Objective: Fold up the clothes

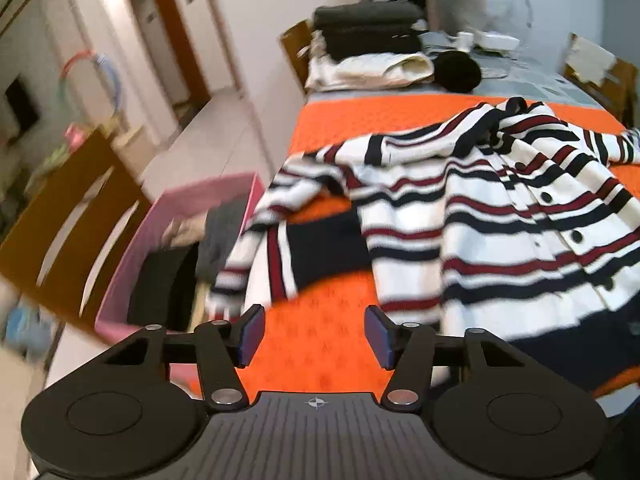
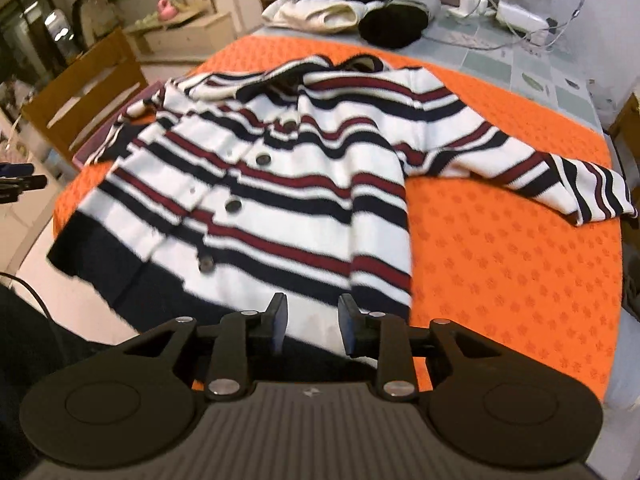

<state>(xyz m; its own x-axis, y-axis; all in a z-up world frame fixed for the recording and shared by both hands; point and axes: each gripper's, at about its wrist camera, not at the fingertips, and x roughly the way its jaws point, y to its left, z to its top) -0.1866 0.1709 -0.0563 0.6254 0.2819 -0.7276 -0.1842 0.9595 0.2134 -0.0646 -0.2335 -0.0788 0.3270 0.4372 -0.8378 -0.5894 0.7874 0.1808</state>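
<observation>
One cardigan point(image 2: 280, 184) is shown spread front-up on the orange cloth point(image 2: 500, 272) of the table, collar far, dark hem near. It is judged to be a thick, soft knit: limp, fairly heavy for a garment, not fragile, and likely to sag and stretch when lifted by a single point. Little slip against the textured cloth is expected. Hold is best taken at firm edges, namely the hem corners, the shoulder seams or a cuff, with both layers pinched together so that the buttoned front is not pulled open.

White ground is crossed by navy and maroon stripes, a broad navy band is seen at the hem, and dark buttons run down the middle. In the right wrist view one sleeve point(image 2: 560, 176) is laid out to the right. In the left wrist view the other sleeve point(image 1: 256, 240) is crumpled and draped over the table's left edge, above a pink box point(image 1: 132, 272).

Left gripper point(image 1: 315, 336): jaws spread, nothing between them, over bare cloth just near the hem. Right gripper point(image 2: 312, 322): jaws partly spread, poised over the hem band, with no cloth pinched.

Folded items point(image 2: 320, 14) are stacked at the far end.
</observation>
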